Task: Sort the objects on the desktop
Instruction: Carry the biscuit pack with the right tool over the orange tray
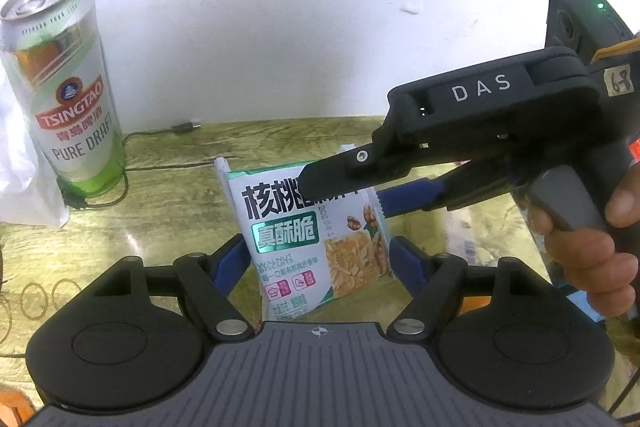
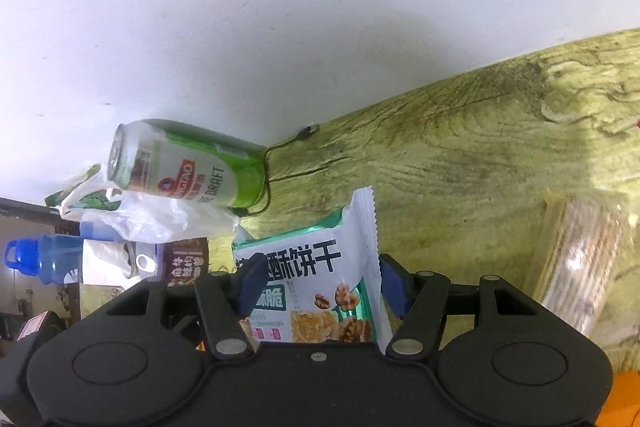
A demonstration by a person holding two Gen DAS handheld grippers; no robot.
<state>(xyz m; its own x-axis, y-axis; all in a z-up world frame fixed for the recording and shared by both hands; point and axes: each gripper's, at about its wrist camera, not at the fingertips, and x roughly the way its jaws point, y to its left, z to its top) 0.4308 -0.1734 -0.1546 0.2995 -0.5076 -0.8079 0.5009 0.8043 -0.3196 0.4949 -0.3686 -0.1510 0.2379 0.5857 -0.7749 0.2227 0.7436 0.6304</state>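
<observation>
Sharing one biscuit packet (image 1: 316, 227): two tongs; one can (image 1: 68, 87)

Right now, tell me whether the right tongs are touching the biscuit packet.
Touching. The left wrist view shows the right tongs closed across the biscuit packet's top edge, upper finger lying over its print.

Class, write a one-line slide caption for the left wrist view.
Both grippers, left gripper and right gripper, clamp one walnut biscuit packet above the table, near a beer can.
</observation>
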